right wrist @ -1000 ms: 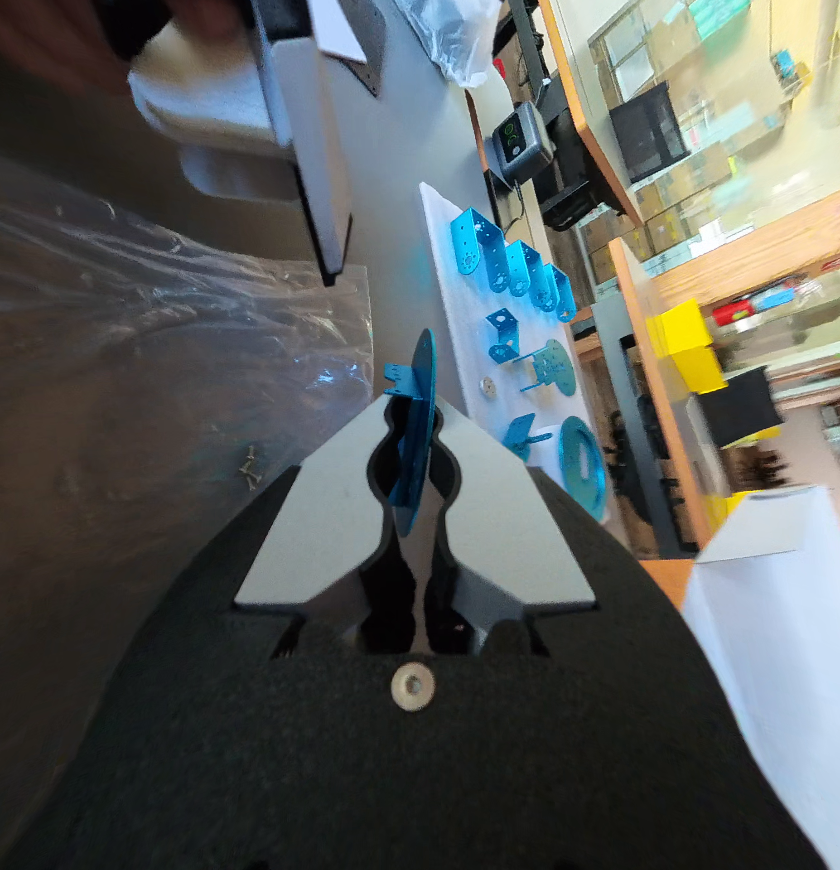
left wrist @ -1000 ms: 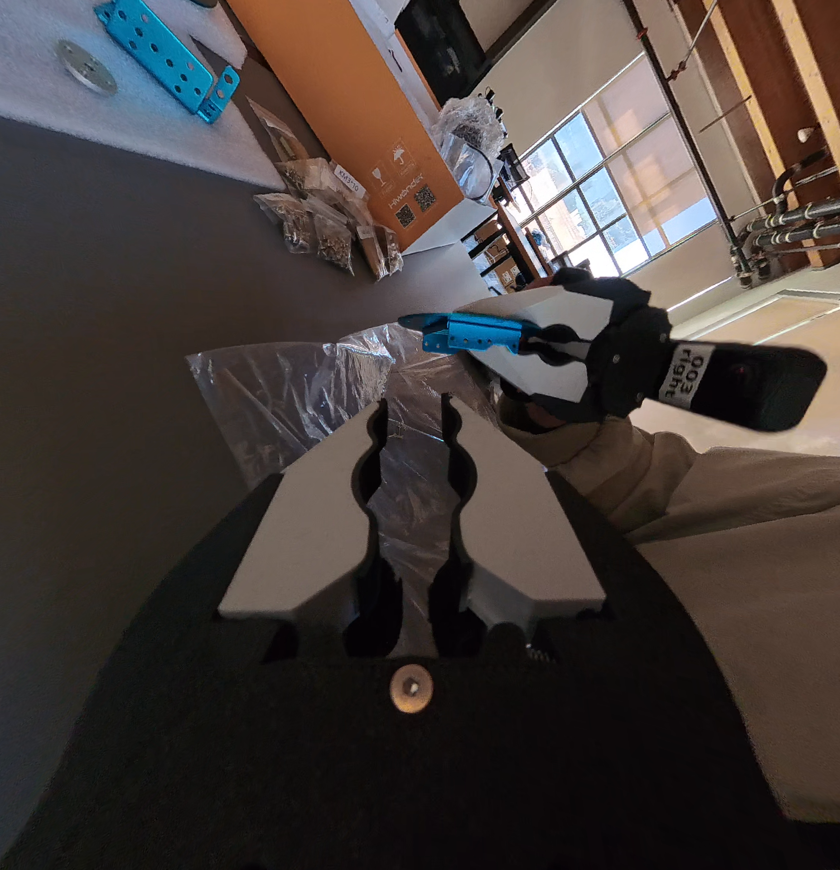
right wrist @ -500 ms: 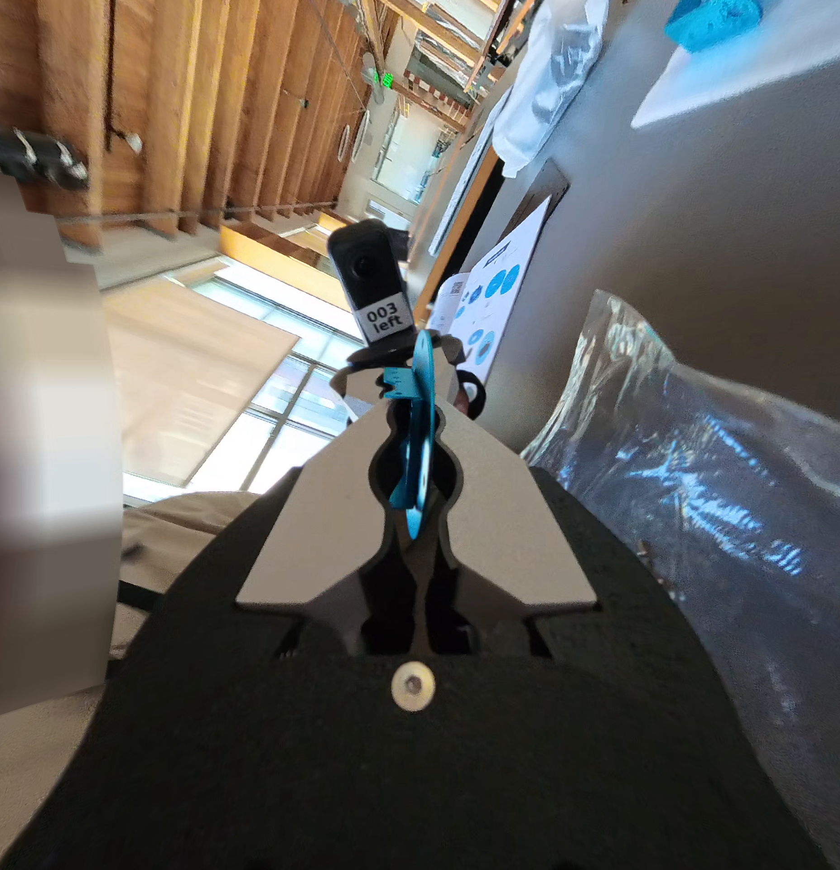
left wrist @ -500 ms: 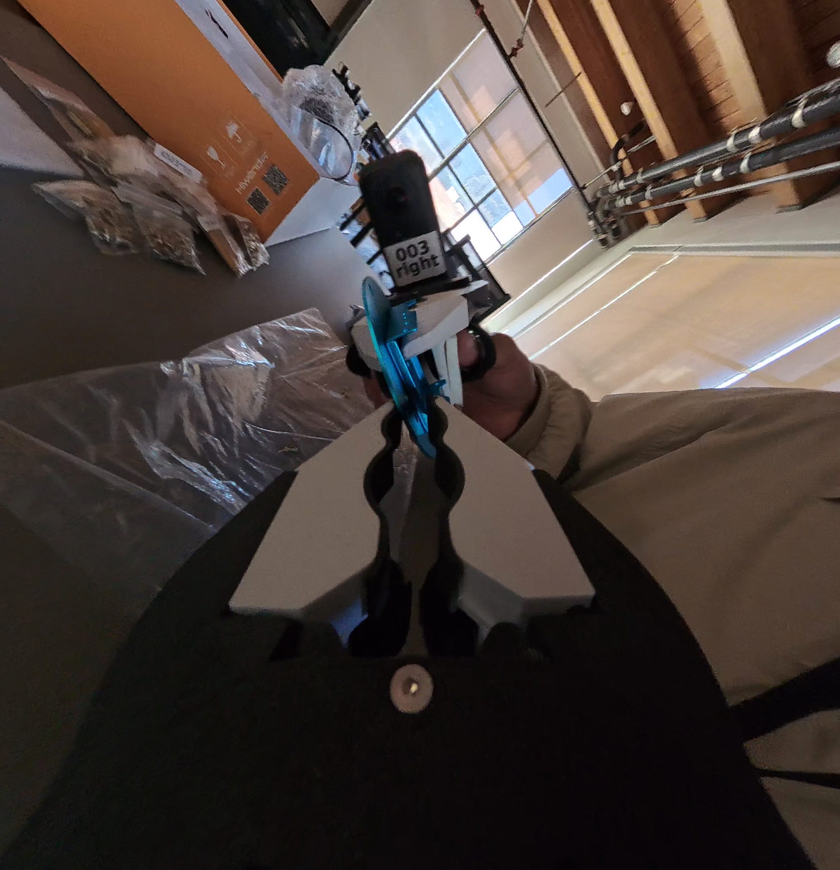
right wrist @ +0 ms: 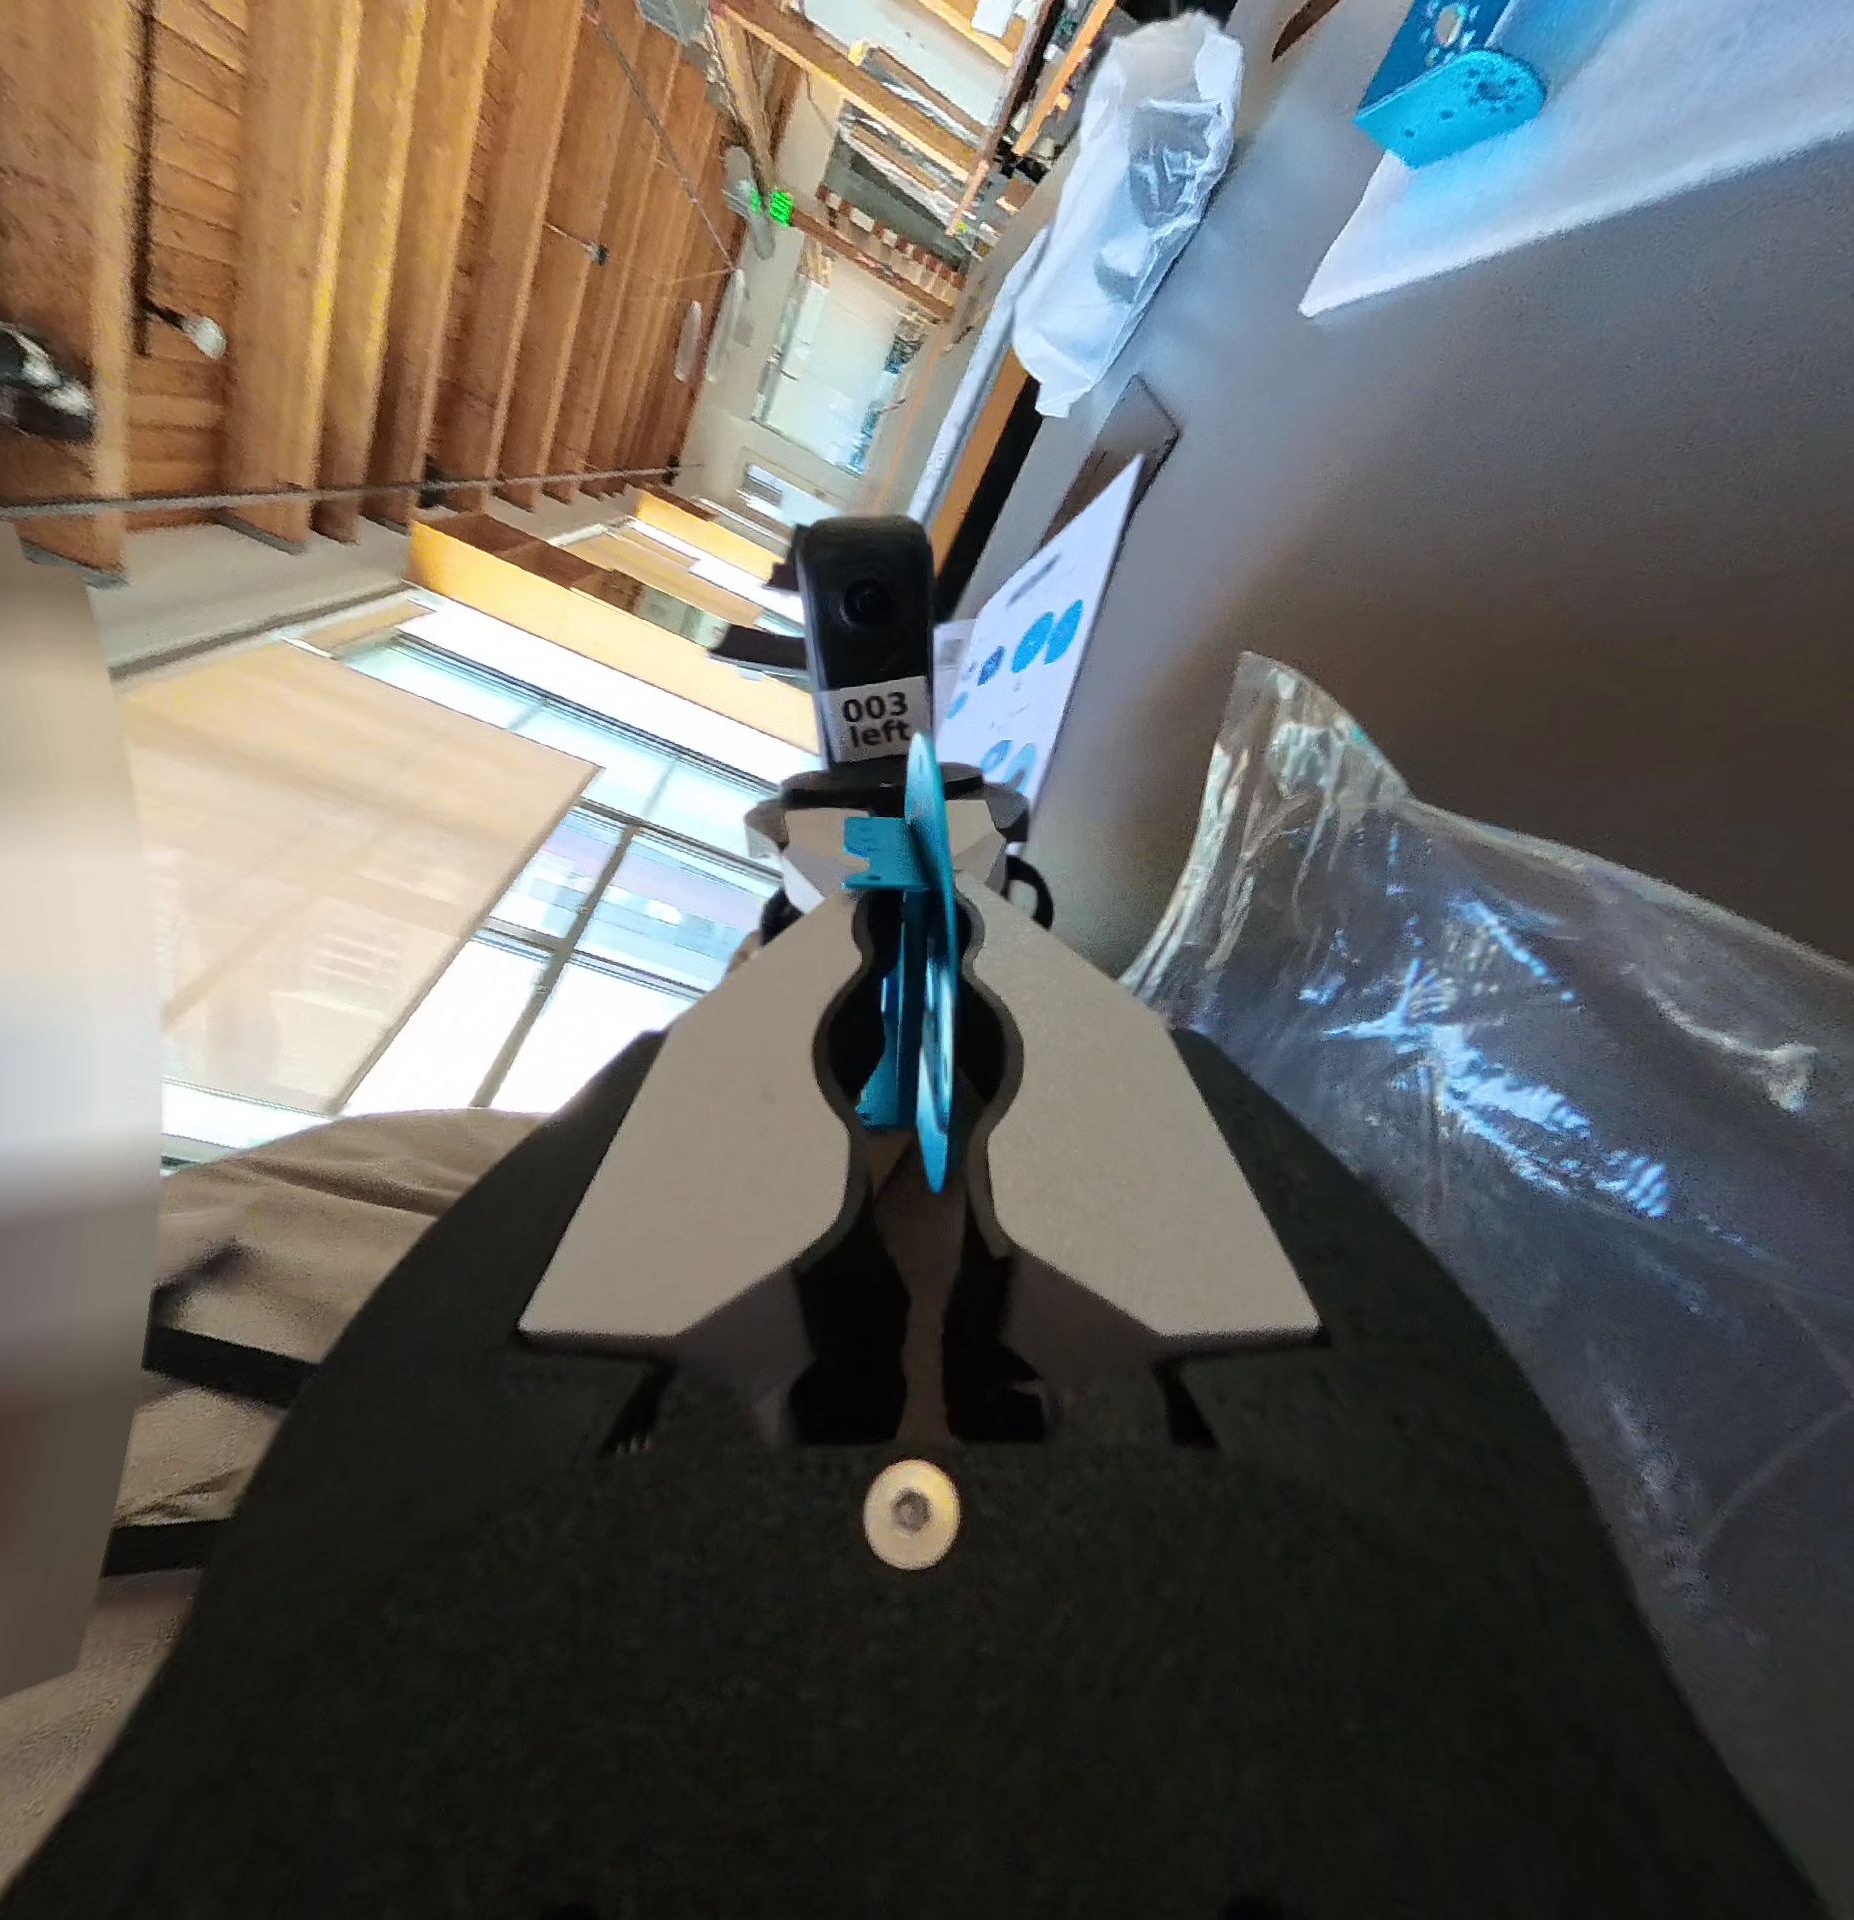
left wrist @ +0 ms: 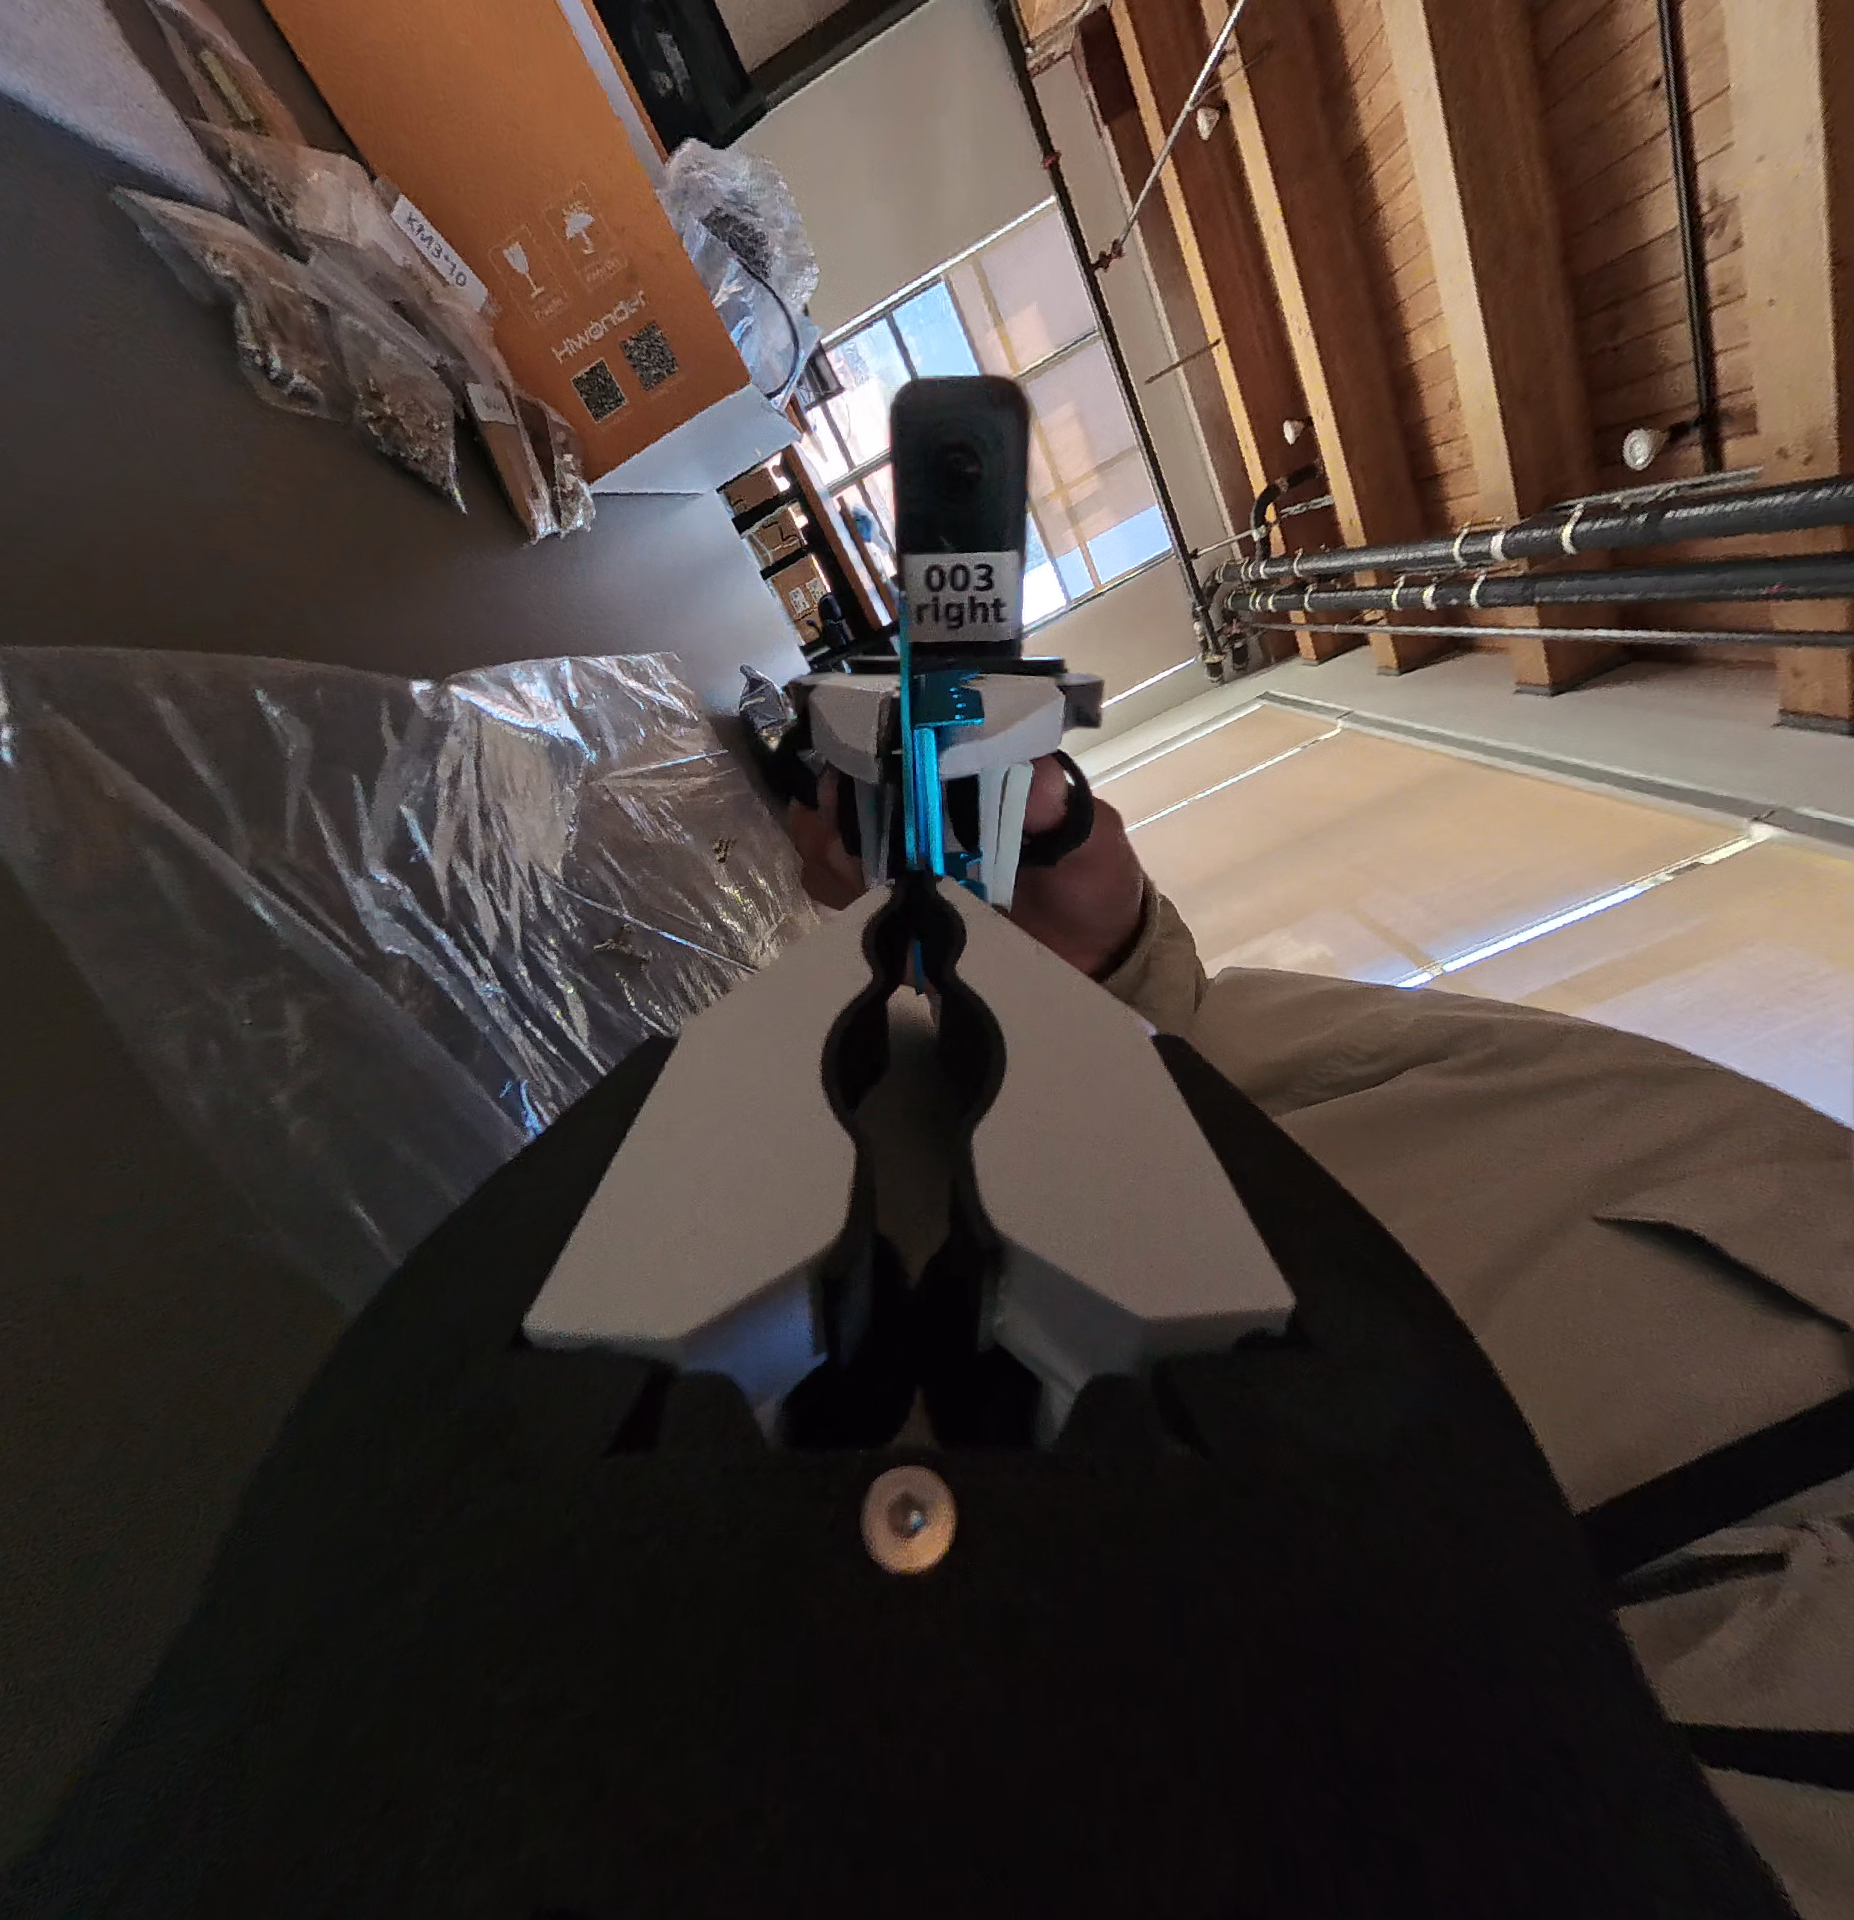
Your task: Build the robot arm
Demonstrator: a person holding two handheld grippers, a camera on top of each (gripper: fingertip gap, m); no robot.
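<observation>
A blue metal disc with a small bracket on it (right wrist: 933, 1039) is held edge-on in the air between both grippers, which face each other. My right gripper (right wrist: 912, 914) is shut on the disc, which sits deep between its grey fingers. In the left wrist view my left gripper (left wrist: 918, 909) has its fingertips closed on the near edge of the disc (left wrist: 921, 800). The right gripper (left wrist: 928, 727) shows beyond it, held by a hand (left wrist: 1079, 883). The left gripper (right wrist: 881, 842) also shows in the right wrist view, behind the disc.
A crumpled clear plastic bag (left wrist: 383, 831) lies on the dark table below the grippers, and it also shows in the right wrist view (right wrist: 1525, 987). Small bags of screws (left wrist: 362, 343) lie by an orange box (left wrist: 507, 187). A white foam sheet (right wrist: 1588, 177) bears blue parts (right wrist: 1453, 94). A printed sheet (right wrist: 1037, 644) lies farther off.
The right gripper swung round with the blue disc to face the left gripper. The left gripper rose from the plastic bag, met the disc and closed its fingertips on the disc's edge.
</observation>
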